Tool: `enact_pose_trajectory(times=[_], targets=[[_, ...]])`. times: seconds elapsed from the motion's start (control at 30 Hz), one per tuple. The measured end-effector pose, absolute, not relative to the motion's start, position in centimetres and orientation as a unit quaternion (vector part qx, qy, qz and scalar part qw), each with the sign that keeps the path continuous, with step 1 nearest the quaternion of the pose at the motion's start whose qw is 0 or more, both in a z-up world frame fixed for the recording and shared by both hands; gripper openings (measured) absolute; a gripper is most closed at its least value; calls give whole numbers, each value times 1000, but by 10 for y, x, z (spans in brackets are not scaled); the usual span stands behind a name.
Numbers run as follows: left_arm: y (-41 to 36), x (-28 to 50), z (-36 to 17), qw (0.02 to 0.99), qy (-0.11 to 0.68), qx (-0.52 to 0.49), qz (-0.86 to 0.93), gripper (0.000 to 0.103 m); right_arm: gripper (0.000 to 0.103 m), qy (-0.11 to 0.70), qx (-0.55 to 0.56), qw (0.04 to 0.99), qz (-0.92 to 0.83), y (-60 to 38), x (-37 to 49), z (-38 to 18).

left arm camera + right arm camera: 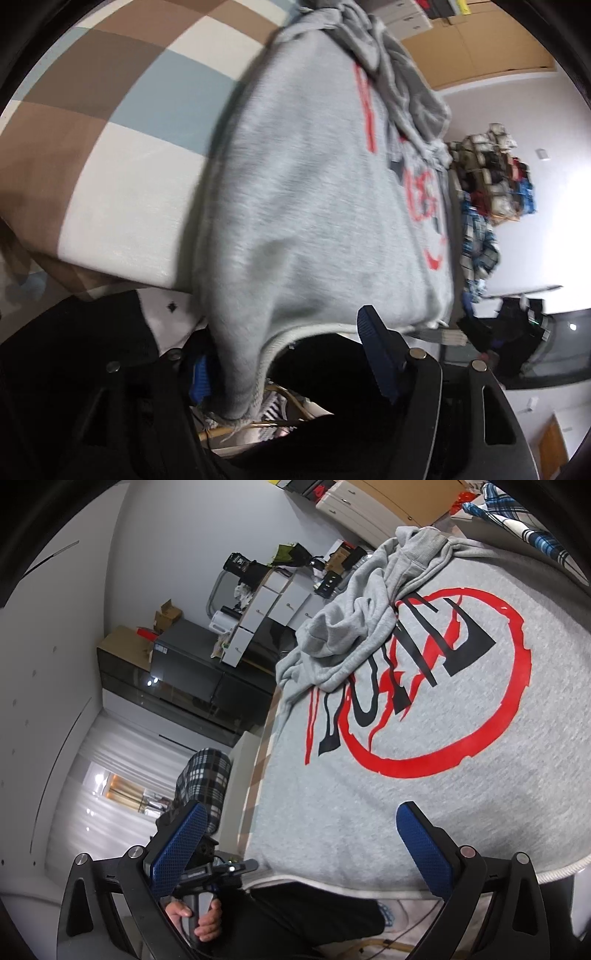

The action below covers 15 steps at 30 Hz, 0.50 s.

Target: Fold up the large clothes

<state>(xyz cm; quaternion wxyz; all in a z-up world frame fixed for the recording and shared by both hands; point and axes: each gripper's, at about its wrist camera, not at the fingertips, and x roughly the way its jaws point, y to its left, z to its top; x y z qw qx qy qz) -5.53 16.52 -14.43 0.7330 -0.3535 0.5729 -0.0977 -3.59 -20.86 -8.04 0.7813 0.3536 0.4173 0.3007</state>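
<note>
A large grey hooded sweatshirt (317, 192) with a red and black print lies spread on a checked bed cover (122, 110). Its hood and a sleeve are bunched on top at the far end (354, 627). In the left wrist view my left gripper (288, 354) stands open, and the sweatshirt's hem corner (240, 369) drapes over its left finger, hiding most of the blue pad. In the right wrist view my right gripper (303, 842) is open and empty, just above the near hem (369, 882), with the red ring print (443, 686) ahead.
A pile of other clothes (491, 181) lies beyond the sweatshirt against the wall. A plaid garment (203, 786) hangs beside the bed. Dark cabinets with boxes (177, 664) stand further back. The left gripper and the hand holding it show in the right view (207, 893).
</note>
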Motion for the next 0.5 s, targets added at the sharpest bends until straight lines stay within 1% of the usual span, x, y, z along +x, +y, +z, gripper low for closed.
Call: enact_pose_trajectory(times=[0.07,0.13,0.17,0.2,0.3,0.37,0.43,0.5], targets=[[162,-55,-142,742,570,-342,-90,62,103,416,354,782,301,-208,-36,-80],[159,-56,-142,746,572,-330,-81,49,103,413,356,782,302,-209,-37,-79],[159,-57,-143,746,576,-325,-79,29,103,412,357,782,302,-210,-37,-79],[159,-57,-144,743,580,-323,-81,13,103,411,358,782,303,-211,-37,-79],[161,-59,-143,740,579,-331,-83,6,103,407,365,781,303,-213,-37,-79],[165,-60,-143,735,579,-347,-67,6,103,399,370,784,299,-217,-38,-77],[158,-57,-136,742,582,-327,-64,6,103,385,380,788,295,-225,-41,-73],[155,-55,-128,748,567,-333,-92,1,103,370,397,789,288,-241,-45,-68]])
